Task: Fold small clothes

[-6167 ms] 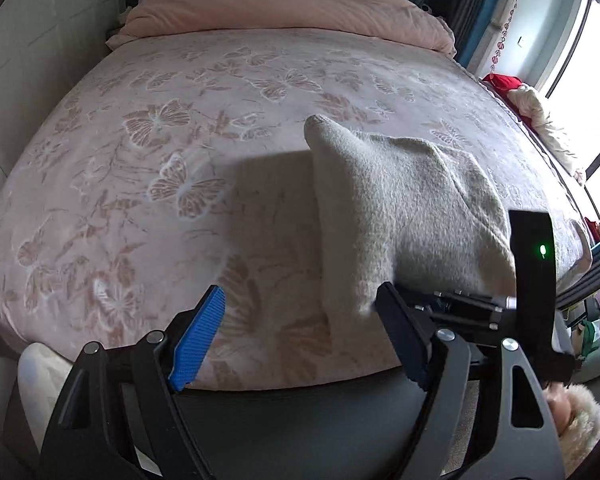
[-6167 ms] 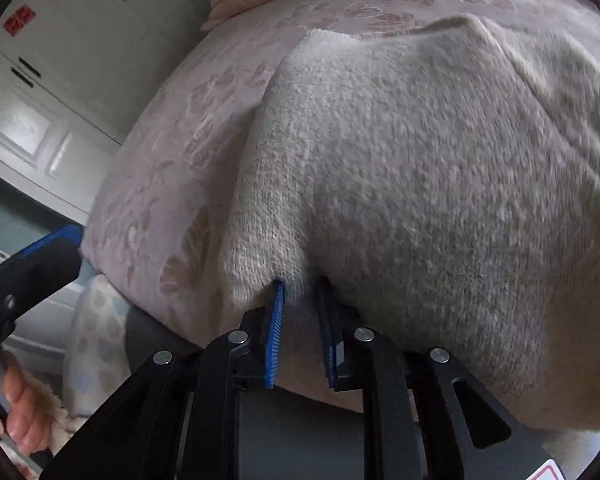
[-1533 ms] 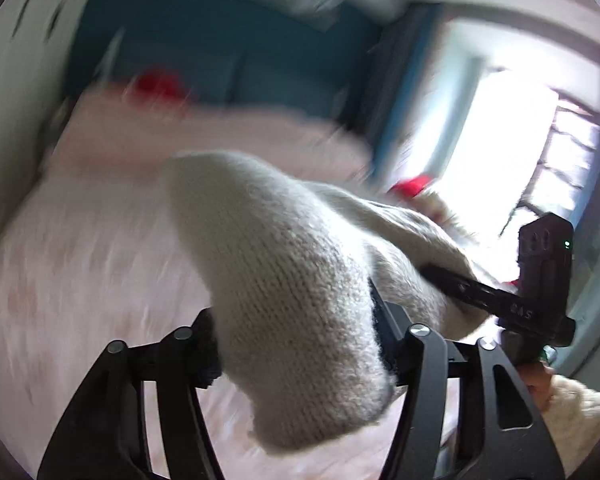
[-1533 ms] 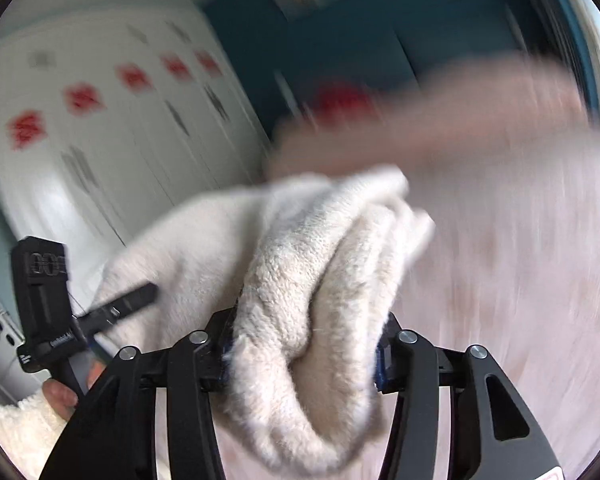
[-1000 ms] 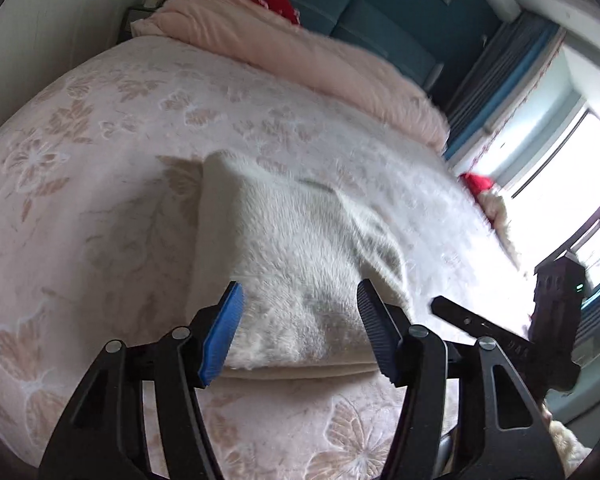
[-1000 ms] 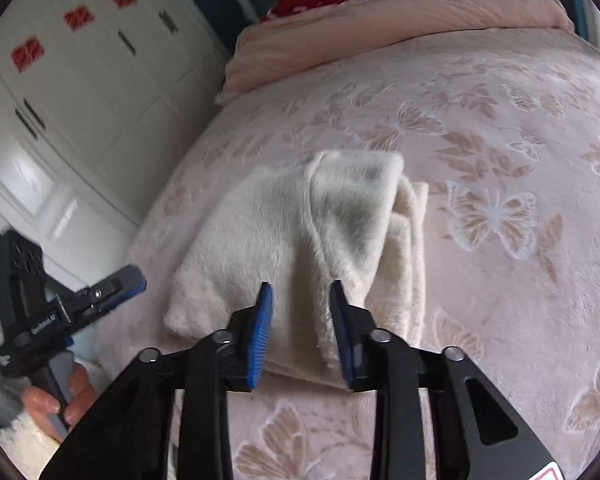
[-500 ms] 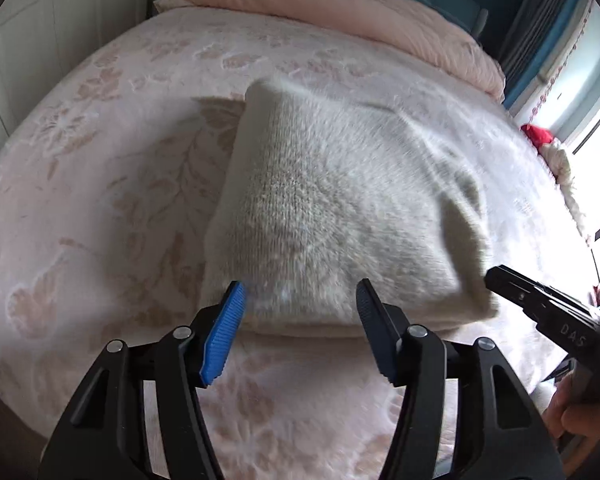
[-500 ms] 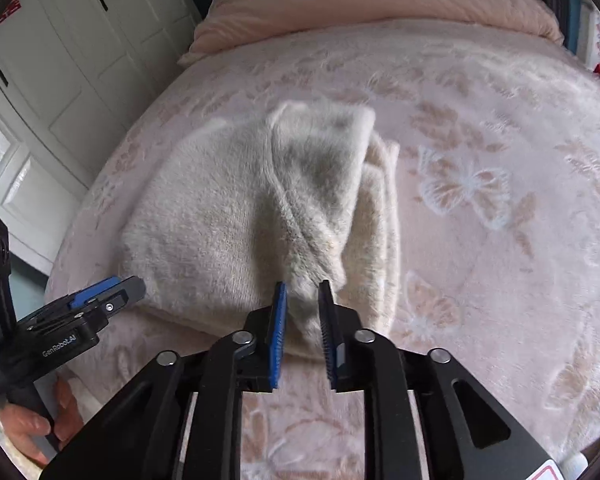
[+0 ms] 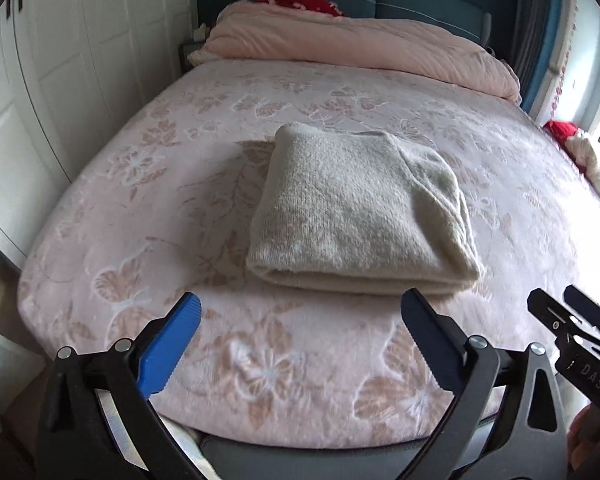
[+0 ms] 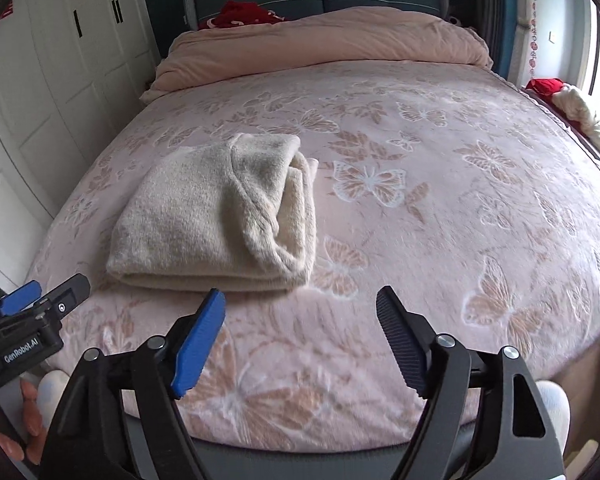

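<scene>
Bed (image 9: pixel 148 216) carrying a folded garment and rolled bedding.
The bed is wearing a pale pink cover printed with butterflies and leaves, and it is filling most of both views. A folded cream knit garment (image 9: pixel 356 208) is lying flat on the cover toward the near edge, its thick fold facing the viewer and a looser layer showing along its right side. A pink quilt (image 9: pixel 360 44) is lying bunched across the far end by the headboard, well apart from the garment, with a red cloth (image 10: pixel 244 14) resting behind it.
</scene>
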`<state>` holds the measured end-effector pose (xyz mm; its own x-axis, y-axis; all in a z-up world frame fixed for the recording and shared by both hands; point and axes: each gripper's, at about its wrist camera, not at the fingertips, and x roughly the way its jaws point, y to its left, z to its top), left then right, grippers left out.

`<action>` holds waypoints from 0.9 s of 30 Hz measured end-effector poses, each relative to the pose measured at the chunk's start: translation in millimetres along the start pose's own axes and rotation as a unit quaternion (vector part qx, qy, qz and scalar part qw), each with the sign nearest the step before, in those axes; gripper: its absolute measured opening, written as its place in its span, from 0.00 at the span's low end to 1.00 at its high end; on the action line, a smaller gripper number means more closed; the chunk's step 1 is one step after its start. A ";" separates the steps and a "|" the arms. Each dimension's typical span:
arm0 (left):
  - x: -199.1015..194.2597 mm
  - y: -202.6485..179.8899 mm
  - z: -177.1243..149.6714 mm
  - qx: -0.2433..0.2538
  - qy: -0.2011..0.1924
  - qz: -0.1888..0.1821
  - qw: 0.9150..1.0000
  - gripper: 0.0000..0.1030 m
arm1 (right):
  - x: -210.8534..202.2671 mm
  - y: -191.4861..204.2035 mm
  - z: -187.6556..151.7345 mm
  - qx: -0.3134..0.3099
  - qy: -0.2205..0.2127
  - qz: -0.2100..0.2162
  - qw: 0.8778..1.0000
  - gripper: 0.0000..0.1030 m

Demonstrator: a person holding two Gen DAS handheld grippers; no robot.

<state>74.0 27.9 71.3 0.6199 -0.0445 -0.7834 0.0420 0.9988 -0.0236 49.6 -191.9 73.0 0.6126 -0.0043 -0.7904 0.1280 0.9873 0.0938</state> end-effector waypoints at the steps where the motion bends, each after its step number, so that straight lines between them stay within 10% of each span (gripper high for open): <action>1: -4.0 -3.2 -5.3 0.008 -0.006 0.007 1.000 0.95 | -1.3 -1.1 -3.2 0.000 0.001 0.000 1.000 0.77; 27: -20.6 -33.4 -54.6 0.023 -0.008 0.039 0.999 0.95 | -20.8 14.2 -53.2 -0.032 0.004 0.000 0.999 0.82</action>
<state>17.1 -3.5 54.3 0.6351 0.0324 -0.7718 0.0292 0.9974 0.0659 -2.8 -169.4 58.6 0.6066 -0.0032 -0.7950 0.0773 0.9955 0.0550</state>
